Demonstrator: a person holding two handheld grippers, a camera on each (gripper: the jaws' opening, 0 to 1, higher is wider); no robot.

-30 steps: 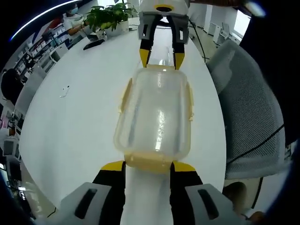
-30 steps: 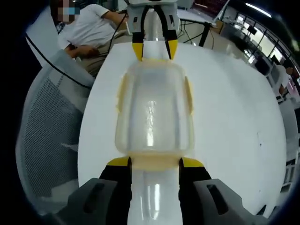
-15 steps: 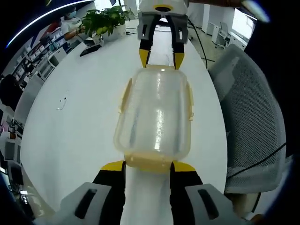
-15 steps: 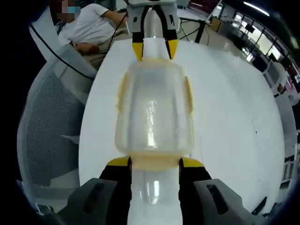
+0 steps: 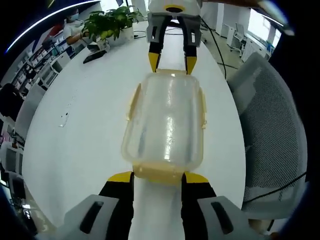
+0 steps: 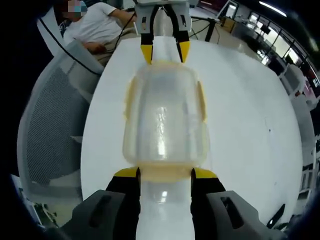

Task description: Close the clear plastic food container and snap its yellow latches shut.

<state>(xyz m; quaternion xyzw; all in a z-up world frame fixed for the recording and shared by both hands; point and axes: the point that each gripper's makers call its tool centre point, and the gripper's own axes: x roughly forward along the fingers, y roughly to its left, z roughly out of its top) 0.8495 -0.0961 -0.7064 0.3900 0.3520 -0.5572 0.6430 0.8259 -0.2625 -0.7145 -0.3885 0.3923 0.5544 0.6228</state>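
A clear plastic container (image 5: 165, 120) with its lid on spans the gap between my two grippers, above the white table (image 5: 75, 130). Pale yellow latches (image 5: 133, 100) lie flat along its long sides. In the left gripper view my left gripper (image 5: 158, 176) is shut on the near end latch (image 5: 158, 171), and my right gripper (image 5: 173, 62) meets the far end. The right gripper view mirrors this: the container (image 6: 165, 120) runs from my right gripper (image 6: 165, 172), shut on the near end latch (image 6: 165, 173), to my left gripper (image 6: 163, 52) at the far end.
A grey mesh chair (image 5: 272, 130) stands by the table edge, also seen as the chair (image 6: 50, 125) on the left. A seated person (image 6: 95, 27) is behind it. A potted plant (image 5: 107, 20) and a dark flat object (image 5: 92, 54) sit at the table's far end.
Table, chair and room have slid in both views while the container stays fixed between the grippers. Both hands and the container have moved together. Neither grip has changed.
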